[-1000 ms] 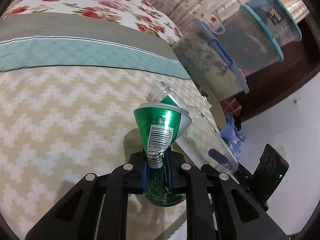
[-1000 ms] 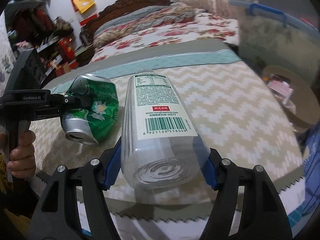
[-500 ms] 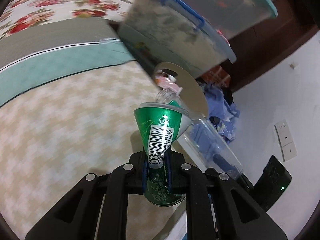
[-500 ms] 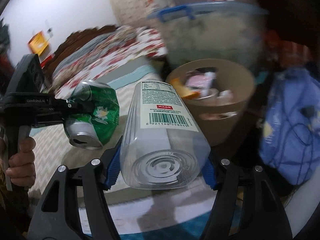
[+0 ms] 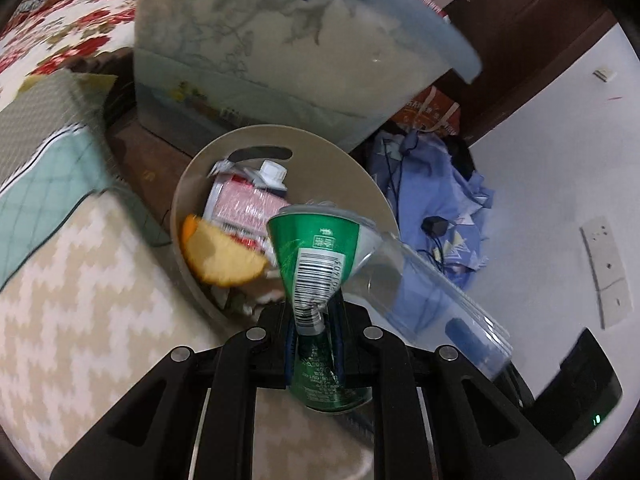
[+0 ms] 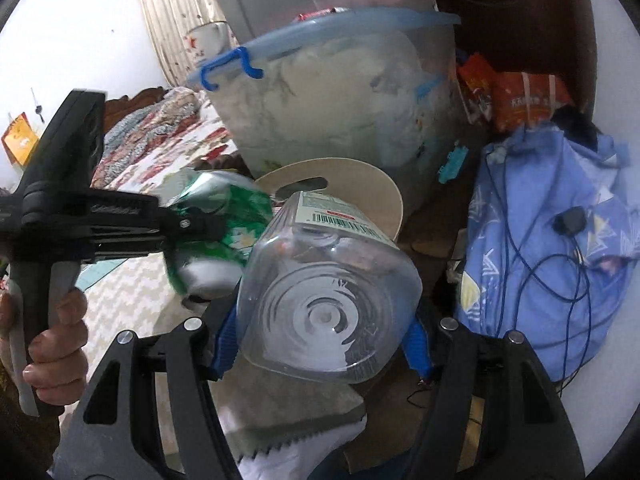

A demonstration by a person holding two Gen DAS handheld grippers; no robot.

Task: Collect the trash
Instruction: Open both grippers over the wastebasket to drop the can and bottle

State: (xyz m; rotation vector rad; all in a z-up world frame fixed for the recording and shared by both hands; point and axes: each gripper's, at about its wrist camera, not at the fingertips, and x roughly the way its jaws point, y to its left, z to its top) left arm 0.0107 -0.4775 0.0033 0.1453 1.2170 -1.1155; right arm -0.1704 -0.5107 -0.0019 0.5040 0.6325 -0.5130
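**Can and bottle held over the beige bin beside the bed**

My left gripper (image 5: 314, 344) is clamped on a crushed green aluminium can (image 5: 316, 264), the blue pads pinching its flattened waist. The can's long axis runs along the gripper's fingers: the wider end with the barcode points forward and down toward the bin, and the other end sticks back under the jaws. In the right wrist view the can (image 6: 224, 220) is blurred and sits left of the bottle, with my left hand (image 6: 52, 344) wrapped around the black gripper handle.

My right gripper (image 6: 324, 340) is closed on a clear squarish plastic bottle with a white and green label (image 6: 328, 292). Its pads press on the two sides near the base. The bottle's long axis also follows the fingers: the ribbed base faces the camera, the neck end points away and downward toward the bin. From the left wrist view the bottle (image 5: 432, 292) lies just right of the can, slanting up to the left so that its far end is hidden behind the can's rim.

Both pieces hang above the round beige waste bin (image 5: 360, 172), which stands on the floor between the zigzag-patterned cream bedspread (image 5: 80, 300) and a crumpled blue cloth (image 5: 448, 184). Inside the bin I see a red and white carton (image 5: 248, 204) and a piece of orange peel (image 5: 220, 256). A large translucent storage tub with a blue lid (image 5: 288, 48) stands just behind the bin
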